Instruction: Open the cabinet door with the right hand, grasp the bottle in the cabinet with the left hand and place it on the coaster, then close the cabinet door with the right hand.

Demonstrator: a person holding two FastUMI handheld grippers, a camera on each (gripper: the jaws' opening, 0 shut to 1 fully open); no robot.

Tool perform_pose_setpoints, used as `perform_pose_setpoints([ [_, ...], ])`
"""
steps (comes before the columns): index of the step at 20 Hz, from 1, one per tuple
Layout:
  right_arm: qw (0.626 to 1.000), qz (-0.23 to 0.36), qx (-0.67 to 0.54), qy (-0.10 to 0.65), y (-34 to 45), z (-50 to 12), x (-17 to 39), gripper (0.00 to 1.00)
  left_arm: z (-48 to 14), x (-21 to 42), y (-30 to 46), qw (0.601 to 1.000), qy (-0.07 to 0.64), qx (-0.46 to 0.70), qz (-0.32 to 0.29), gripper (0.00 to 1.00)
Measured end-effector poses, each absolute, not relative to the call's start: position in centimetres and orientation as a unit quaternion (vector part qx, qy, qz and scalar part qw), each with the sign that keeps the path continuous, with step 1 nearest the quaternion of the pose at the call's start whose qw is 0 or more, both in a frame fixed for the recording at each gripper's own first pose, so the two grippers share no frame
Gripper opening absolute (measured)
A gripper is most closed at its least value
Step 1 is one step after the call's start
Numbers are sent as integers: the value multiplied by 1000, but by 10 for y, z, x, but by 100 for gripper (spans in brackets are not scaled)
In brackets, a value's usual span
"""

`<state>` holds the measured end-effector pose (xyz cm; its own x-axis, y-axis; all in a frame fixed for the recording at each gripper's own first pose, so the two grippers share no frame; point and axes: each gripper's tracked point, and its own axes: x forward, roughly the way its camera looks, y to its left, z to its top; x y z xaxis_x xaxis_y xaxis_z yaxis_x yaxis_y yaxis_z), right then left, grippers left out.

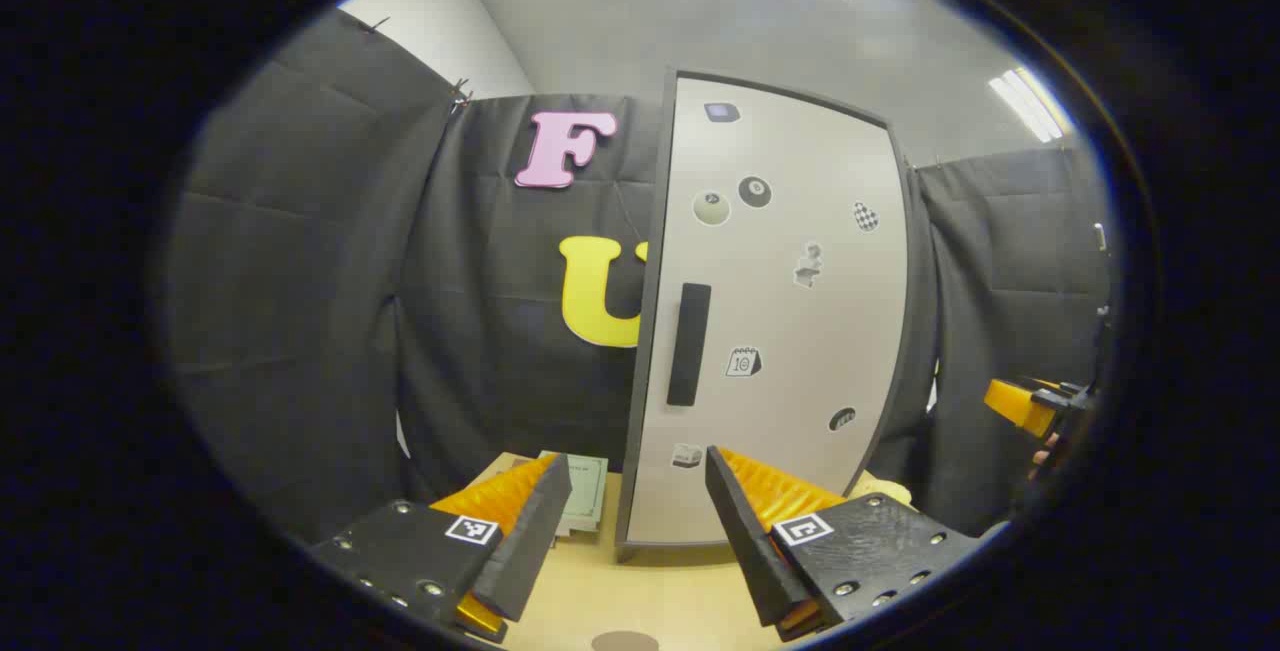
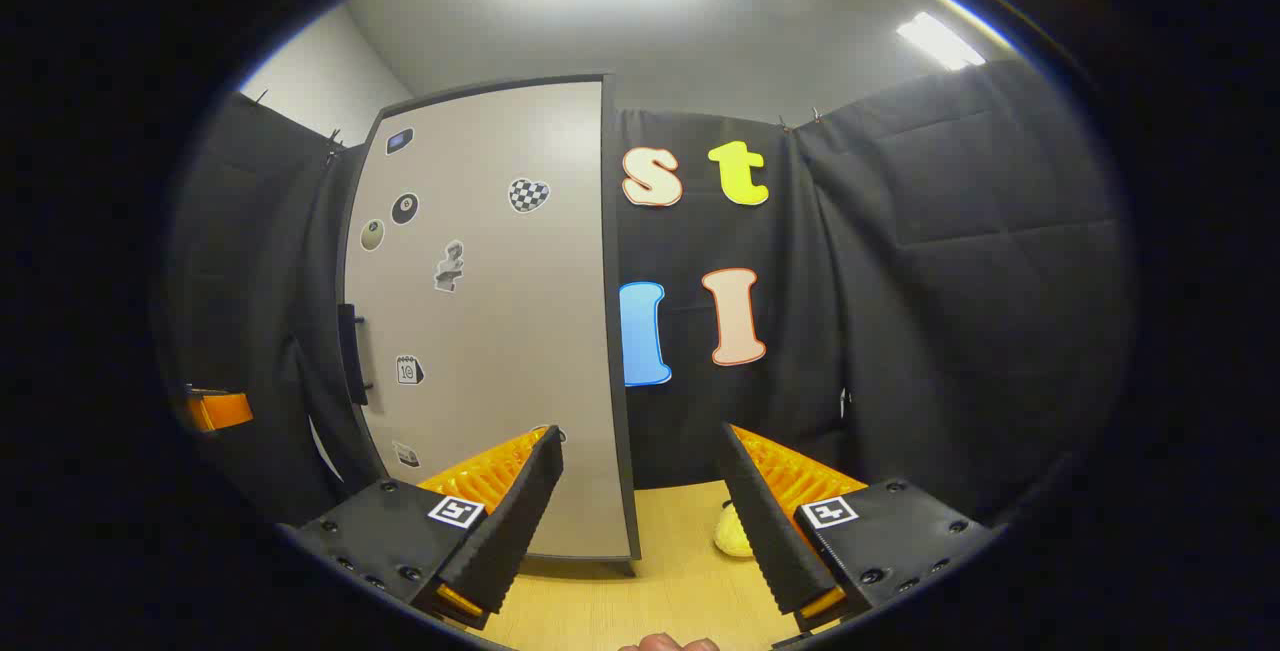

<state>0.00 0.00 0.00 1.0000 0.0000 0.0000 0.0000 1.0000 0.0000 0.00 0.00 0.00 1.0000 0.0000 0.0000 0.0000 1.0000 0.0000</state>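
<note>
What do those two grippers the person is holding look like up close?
The left gripper and the right gripper look alike. Each has two wedge-shaped fingers with ribbed inner faces, mounted on flat black plates studded with screws. Every plate carries a small square black-and-white marker.

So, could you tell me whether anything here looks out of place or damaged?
Nothing stands out: the cabinet door is closed and upright on the table, its handle intact, and both claws hang open in front of it.
</note>
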Motion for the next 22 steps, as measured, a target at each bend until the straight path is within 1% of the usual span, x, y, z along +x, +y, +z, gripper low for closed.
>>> perform_pose_setpoints([
  [1, 1000, 6, 1, -2, 1, 0, 1, 99, 1, -1, -1, 1000, -1, 2, 11, 84],
  [2, 1000, 12, 2, -3, 1, -1, 2, 99, 4, -3, -1, 1000, -3, 5, 19, 82],
  [3, 1000, 18, 4, -4, 2, -2, 2, 99, 7, -4, -2, 1000, -8, 9, 26, 82],
  [4, 1000, 21, 6, -4, 2, -3, 3, 99, 10, -5, -1, 999, -11, 12, 36, 84],
  [5, 1000, 21, 8, -2, 2, -4, 2, 98, 12, -7, -2, 999, -11, 12, 41, 82],
  [7, 1000, 15, 5, 0, 3, -5, 1, 97, 12, -6, -7, 999, -11, 6, 35, 82],
  [8, 1000, 10, -2, -2, 1, -5, 4, 92, 12, -7, -7, 999, -11, 7, 33, 82],
  [9, 1000, 8, -5, 0, -2, -6, 7, 98, 12, -6, -5, 999, -13, 12, 31, 82],
  [10, 1000, 10, -2, 6, -3, -6, 14, 97, 13, -5, -2, 999, -15, 20, 32, 82],
  [11, 1000, 11, 4, 15, 2, -9, 25, 93, 13, -5, 1, 999, -14, 27, 33, 82],
  [12, 1000, 12, 11, 20, 5, -10, 33, 93, 14, -6, 2, 999, -16, 31, 29, 82],
  [13, 1000, 12, 16, 20, 8, -7, 37, 98, 15, -6, 2, 999, -18, 32, 23, 83],
  [14, 1000, 11, 18, 20, 10, -5, 36, 98, 16, -5, 2, 999, -19, 33, 17, 84],
  [15, 1000, 11, 20, 19, 14, -3, 36, 97, 13, -5, 4, 999, -18, 34, 12, 82],
  [17, 1000, 13, 23, 17, 26, 1, 34, 98, 10, -4, 9, 999, -17, 37, 5, 82],
  [19, 999, 7, 13, 33, 32, -4, 34, 98, 3, -3, 13, 999, -9, 37, -3, 82],
  [22, 999, 18, 8, 44, 48, -1, 35, 98, -11, -2, 18, 999, 2, 48, -14, 82],
])
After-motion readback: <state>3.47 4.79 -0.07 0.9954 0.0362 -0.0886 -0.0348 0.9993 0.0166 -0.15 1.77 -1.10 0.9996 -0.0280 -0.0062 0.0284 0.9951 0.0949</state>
